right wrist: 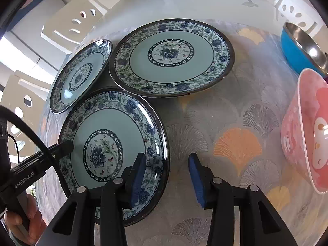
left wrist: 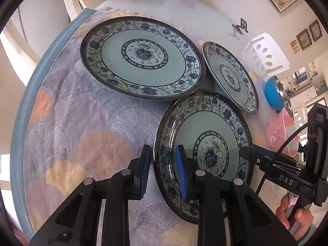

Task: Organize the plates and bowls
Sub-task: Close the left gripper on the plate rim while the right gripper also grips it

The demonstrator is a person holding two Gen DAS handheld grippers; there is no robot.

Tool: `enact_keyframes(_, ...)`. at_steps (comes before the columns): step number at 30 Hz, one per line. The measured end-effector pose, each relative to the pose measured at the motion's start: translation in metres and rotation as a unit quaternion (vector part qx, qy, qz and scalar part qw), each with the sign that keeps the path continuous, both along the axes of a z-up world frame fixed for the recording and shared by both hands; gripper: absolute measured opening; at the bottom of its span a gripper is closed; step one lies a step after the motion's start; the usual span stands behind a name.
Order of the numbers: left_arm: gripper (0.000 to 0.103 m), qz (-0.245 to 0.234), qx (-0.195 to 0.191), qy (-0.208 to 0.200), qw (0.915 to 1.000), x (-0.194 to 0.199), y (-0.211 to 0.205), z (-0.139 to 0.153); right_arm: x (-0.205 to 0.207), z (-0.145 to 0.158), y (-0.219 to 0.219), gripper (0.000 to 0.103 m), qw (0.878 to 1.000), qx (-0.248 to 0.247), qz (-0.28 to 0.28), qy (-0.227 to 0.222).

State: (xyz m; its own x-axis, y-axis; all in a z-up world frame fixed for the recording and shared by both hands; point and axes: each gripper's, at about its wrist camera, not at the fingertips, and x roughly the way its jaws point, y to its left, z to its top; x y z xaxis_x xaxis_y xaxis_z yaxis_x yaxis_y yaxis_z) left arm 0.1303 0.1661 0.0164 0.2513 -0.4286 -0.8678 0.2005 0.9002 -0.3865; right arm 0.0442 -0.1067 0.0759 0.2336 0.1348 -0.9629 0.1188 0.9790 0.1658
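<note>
**Both grippers straddle the near plate's rim**

Three blue-patterned plates lie on the patterned cloth (right wrist: 205, 123): the big plate (left wrist: 141, 57) farthest back, the small plate (left wrist: 231, 75) beside it, and the near plate (left wrist: 205, 149) closest to both grippers. The left gripper (left wrist: 164, 170) has its jaws spread, one finger over the plate's inside and one outside its rim. The right gripper (right wrist: 167, 178) is spread too, bracketing the opposite rim. Neither is pinching yet.

Risks, as I judge them: the glazed rim is slick and sloped, so a shallow bite could let the plate slide out or tip. The near plate appears to touch or slightly overlap the big plate's edge, so lifting it carelessly may knock or scrape the big plate. Uneven closing by the two grippers could twist it.

Only the right view shows the pink bowl (right wrist: 307, 131) and blue bowl (right wrist: 301, 47) clearly; the left view catches them only at its edge, but shows the right gripper's handle and hand (left wrist: 295, 215).
</note>
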Motion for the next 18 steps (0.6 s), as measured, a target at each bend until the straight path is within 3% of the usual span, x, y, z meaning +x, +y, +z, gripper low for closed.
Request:
enact_keyframes(7, 0.022, -0.012, -0.012, 0.0, 0.9999, 0.0, -0.004, 0.0, 0.003, -0.002, 0.017, 0.041, 1.0, 0.009, 0.027, -0.001)
enact_keyframes(12, 0.022, -0.005, -0.023, -0.001, 0.9997, 0.0, -0.001, -0.001, 0.0, -0.001, 0.029, 0.041, 0.998, -0.02, 0.051, -0.003)
enact_keyframes(18, 0.022, -0.003, -0.022, -0.005, 0.9997, -0.011, 0.004, 0.005, -0.01, 0.011, 0.03, 0.041, 0.998, -0.017, 0.06, -0.007)
